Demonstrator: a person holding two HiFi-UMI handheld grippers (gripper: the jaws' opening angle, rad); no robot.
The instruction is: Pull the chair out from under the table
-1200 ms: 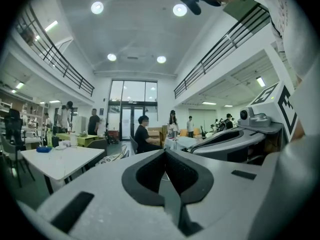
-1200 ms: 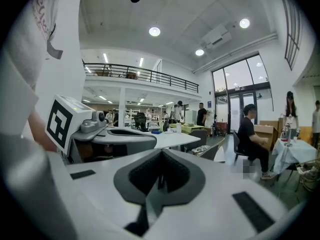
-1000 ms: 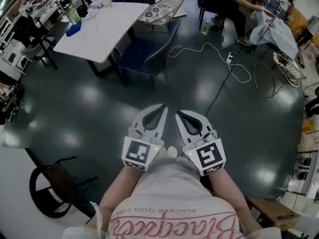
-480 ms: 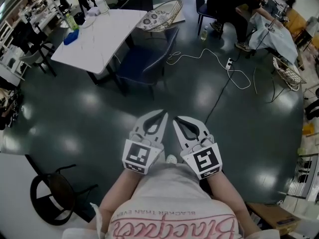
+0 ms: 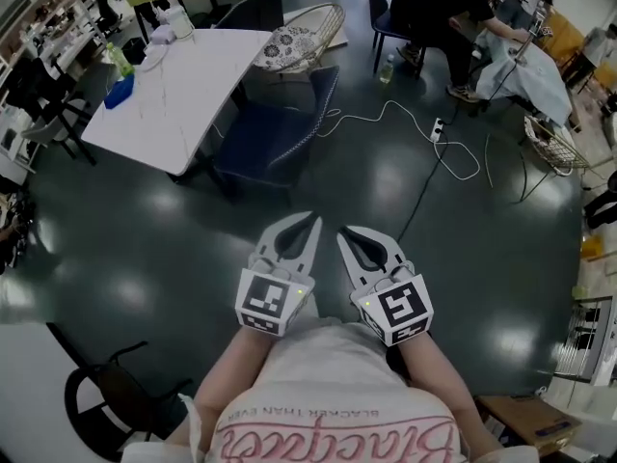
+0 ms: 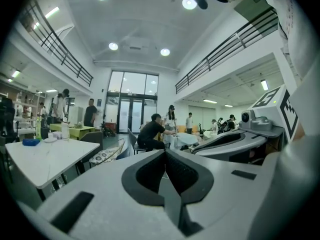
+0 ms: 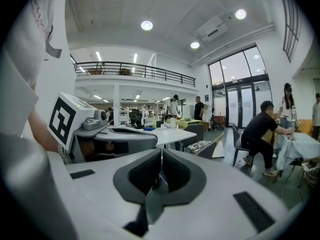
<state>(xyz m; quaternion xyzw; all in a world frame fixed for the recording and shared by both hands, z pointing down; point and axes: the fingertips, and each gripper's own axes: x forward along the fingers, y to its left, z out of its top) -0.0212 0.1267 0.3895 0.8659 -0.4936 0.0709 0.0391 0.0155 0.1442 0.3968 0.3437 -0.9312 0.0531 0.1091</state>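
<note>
A dark blue chair (image 5: 273, 131) stands pushed in at the near right side of the white table (image 5: 169, 90), its back toward me. Both grippers hang side by side over the dark floor, well short of the chair and pointing at it. The left gripper (image 5: 309, 223) is shut with nothing in it, and the left gripper view shows its jaws meeting (image 6: 165, 153). The right gripper (image 5: 345, 232) is also shut and empty, jaws together (image 7: 161, 153). The table (image 6: 37, 159) lies ahead to the left.
A wicker chair with a patterned cushion (image 5: 310, 29) stands beyond the blue chair. A white cable and power strip (image 5: 436, 128) trail across the floor ahead right. A seated person (image 5: 434, 8) is at a far table. A black round chair (image 5: 106, 398) is near left.
The table and blue chair have come nearer and slid left and down in the head view as I walk toward them. Both grippers keep their pose, shut and empty.
</note>
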